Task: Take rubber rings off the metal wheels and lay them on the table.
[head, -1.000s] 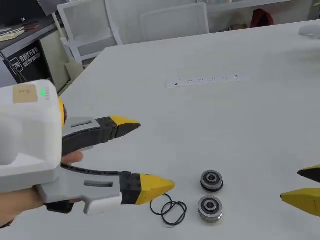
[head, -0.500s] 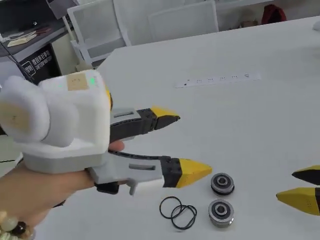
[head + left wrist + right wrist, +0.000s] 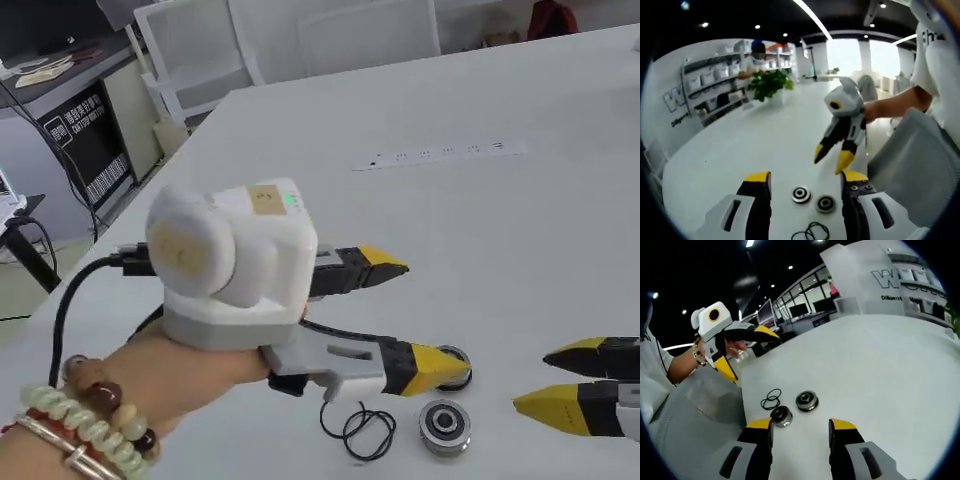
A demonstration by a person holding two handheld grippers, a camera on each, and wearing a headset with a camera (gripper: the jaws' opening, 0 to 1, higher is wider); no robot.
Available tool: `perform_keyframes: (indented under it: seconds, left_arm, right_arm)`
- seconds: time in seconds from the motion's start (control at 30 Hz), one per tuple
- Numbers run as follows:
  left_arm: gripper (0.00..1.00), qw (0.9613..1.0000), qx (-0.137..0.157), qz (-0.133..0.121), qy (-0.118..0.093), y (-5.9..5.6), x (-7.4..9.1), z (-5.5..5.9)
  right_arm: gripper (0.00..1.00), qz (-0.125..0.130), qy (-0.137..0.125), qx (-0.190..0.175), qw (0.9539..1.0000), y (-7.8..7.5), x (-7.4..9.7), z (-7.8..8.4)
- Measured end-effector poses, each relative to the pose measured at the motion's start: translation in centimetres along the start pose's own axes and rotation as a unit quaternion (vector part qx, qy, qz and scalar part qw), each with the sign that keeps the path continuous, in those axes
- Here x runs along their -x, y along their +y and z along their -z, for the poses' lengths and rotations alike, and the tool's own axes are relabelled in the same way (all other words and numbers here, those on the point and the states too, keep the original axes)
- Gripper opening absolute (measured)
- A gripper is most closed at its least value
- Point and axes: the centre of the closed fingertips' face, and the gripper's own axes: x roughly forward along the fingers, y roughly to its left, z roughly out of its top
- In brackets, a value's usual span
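- hovering with both sets of jaws apart, holding nothing?
- yes. the left gripper (image 3: 435, 320) is by the far wheel (image 3: 458, 352), its lower jaw crossing it in the head view. the right gripper (image 3: 530, 380) is off to the side of the near wheel (image 3: 445, 425).
- and the rubber rings (image 3: 355, 428)?
- a loose tangle flat on the counter (image 3: 480, 230), just beside the near wheel. i can't tell whether either wheel wears one.
- risk?
- a jaw nudging a wheel could roll it onto the rings, or a pinch could slip off the smooth metal.
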Motion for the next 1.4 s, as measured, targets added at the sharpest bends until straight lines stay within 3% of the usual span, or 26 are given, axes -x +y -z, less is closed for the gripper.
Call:
perform_keyframes:
  seconds: [0.13,0.27,0.37,0.57,0.77,0.97,1.1,1.4]
  left_arm:
    - [0.56,0.9999,0.013,-0.001,0.003,0.6,-1.3,0.7]
    - [0.54,0.9997,0.011,0.002,0.021,0.9,-2.5,1.9]
    - [0.53,0.9992,0.027,0.013,0.025,0.8,-3.3,2.5]
    - [0.48,0.9982,0.046,0.016,0.035,1.1,-4.8,4.0]
    - [0.41,0.9973,0.035,0.007,0.064,1.5,-5.6,6.2]
    - [0.30,0.9969,0.051,0.000,0.060,1.9,-5.7,6.6]
    - [0.27,0.9951,0.082,-0.004,0.055,2.2,-6.0,7.2]
    - [0.21,0.9947,0.080,0.006,0.064,1.5,-6.6,8.2]
  right_arm:
    - [0.40,-0.001,0.003,-0.002,1.0000,-0.7,-0.6,-0.1]
    - [0.39,-0.003,0.003,-0.004,1.0000,-1.1,-1.0,-0.2]
    - [0.38,-0.007,0.003,-0.008,0.9999,-1.4,-1.5,-0.2]
    - [0.36,-0.022,0.011,-0.009,0.9997,-1.1,-2.7,0.1]
    - [0.33,-0.027,0.019,0.007,0.9995,-1.2,-4.0,0.1]
    - [0.31,-0.031,0.034,0.042,0.9981,-1.2,-5.0,0.2]
    - [0.30,-0.031,0.037,0.050,0.9976,-1.4,-5.5,0.1]
    - [0.27,-0.034,0.054,0.081,0.9947,-1.6,-6.3,0.4]
